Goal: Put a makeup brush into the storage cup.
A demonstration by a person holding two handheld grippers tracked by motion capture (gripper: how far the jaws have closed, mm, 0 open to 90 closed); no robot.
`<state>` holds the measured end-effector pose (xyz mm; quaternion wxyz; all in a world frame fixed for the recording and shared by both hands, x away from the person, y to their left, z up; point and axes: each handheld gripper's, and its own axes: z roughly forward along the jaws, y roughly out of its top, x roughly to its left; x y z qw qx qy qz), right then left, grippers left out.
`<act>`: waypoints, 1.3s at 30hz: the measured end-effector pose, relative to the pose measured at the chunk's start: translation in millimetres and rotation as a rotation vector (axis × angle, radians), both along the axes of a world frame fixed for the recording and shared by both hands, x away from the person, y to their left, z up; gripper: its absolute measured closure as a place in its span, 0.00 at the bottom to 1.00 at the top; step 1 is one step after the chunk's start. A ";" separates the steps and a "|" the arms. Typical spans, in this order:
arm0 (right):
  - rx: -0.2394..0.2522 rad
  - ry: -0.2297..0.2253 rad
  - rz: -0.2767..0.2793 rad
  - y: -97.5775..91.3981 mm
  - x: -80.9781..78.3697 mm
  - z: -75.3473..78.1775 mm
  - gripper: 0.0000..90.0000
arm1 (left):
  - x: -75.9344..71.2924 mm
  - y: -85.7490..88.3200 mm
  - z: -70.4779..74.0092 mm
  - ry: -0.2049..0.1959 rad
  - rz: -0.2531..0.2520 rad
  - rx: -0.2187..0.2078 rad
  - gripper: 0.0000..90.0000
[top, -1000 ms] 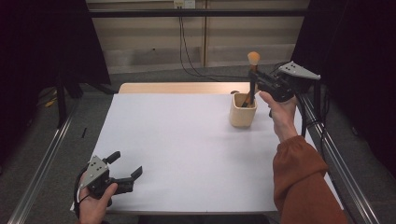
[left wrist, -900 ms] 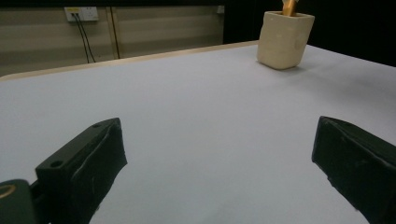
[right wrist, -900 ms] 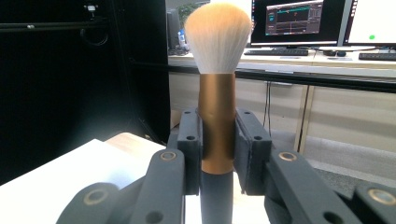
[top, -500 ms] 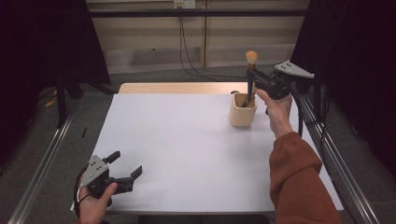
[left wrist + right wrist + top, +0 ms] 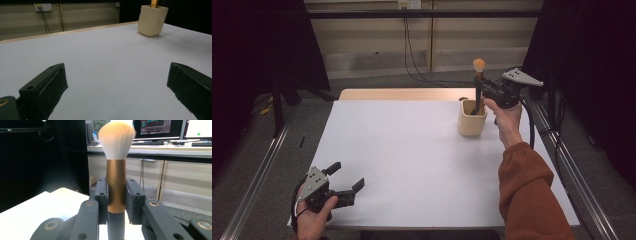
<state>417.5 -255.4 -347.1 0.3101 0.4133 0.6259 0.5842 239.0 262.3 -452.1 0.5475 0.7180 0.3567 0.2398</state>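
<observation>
At the near left corner of the white rectangular table (image 5: 412, 160), the left gripper (image 5: 346, 182), a black two-jaw tool with a grey three-cornered plate on top, rests low over the surface in the person's left hand (image 5: 312, 217); its jaws stand wide apart with nothing between them, and in the left gripper view only bare white tabletop lies between the two black pads (image 5: 53, 83). Across the table, toward the far right, stands the cream, squarish, open-topped holder cup (image 5: 472, 118), upright and well apart from the left gripper; in the left gripper view the same cup (image 5: 152, 20) appears at the far end of the table with a copper-coloured piece rising from its mouth. Above the cup, the right gripper (image 5: 480, 91), held level in the person's right hand (image 5: 504, 117) with a rust-orange sleeve (image 5: 532, 200) behind it, is clamped on the make-up brush (image 5: 478, 82), which has a dark handle, a copper metal ferrule and a pale, rounded tuft of bristles. The brush stands upright, bristles uppermost, its lower end reaching down into the cup's opening. In the right gripper view the two pads (image 5: 101, 200) press on either side of the copper ferrule of the brush (image 5: 116, 182), just above the dark handle.
</observation>
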 end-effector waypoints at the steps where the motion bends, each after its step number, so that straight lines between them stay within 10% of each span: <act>1: 0.004 0.004 -0.001 -0.2 0.5 -1.1 0.82 | 0.0 0.0 0.0 0.000 0.000 0.001 0.03; 39: -0.019 0.058 -0.016 -4.6 -3.8 -50.6 0.82 | 0.3 0.5 0.4 -0.001 0.007 0.004 0.03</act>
